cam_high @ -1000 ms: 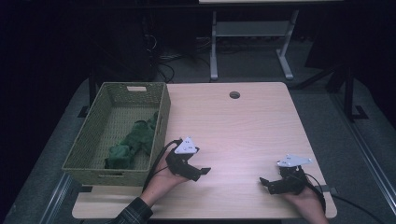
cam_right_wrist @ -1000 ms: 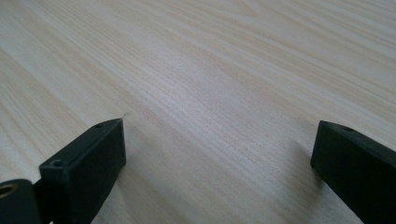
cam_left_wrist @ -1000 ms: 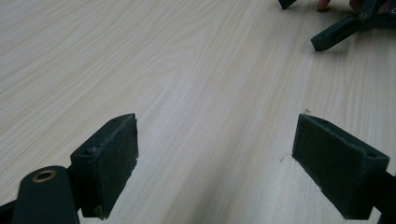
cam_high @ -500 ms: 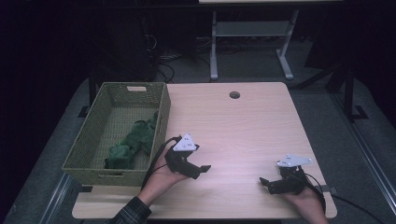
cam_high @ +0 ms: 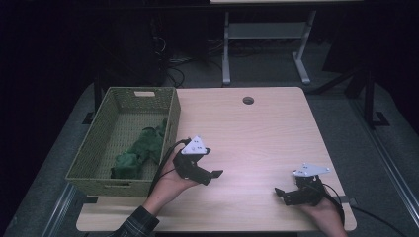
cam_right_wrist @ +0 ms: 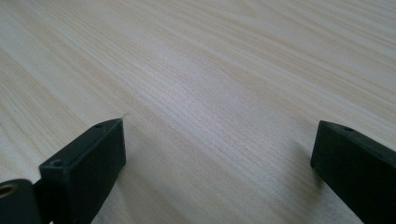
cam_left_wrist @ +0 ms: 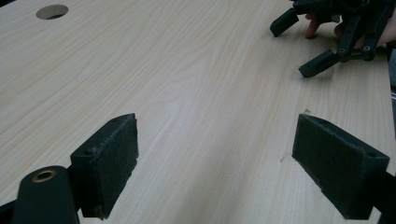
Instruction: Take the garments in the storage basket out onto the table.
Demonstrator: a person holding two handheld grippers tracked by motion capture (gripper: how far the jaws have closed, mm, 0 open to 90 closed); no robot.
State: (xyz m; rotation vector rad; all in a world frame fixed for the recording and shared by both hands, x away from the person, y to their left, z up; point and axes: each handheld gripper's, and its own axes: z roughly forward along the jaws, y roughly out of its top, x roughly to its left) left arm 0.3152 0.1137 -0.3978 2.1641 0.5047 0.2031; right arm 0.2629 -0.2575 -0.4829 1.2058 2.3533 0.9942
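On the light wooden table my left gripper is held in a hand just right of the basket, its jaws wide open and pointing right. In the left gripper view my left gripper has bare wood between its pads. Near the front right corner my right gripper rests low and points left toward the other gripper. In its own view my right gripper is open over bare tabletop. It also appears as my right gripper far off in the left gripper view, jaws apart.
A woven olive basket stands at the table's left edge with a crumpled green cloth-like thing inside. A round cable hole sits near the far edge. Beyond the table stand a metal frame and cables on the dark floor.
My left gripper has crept slightly away from the person. The right gripper has stayed where it was.
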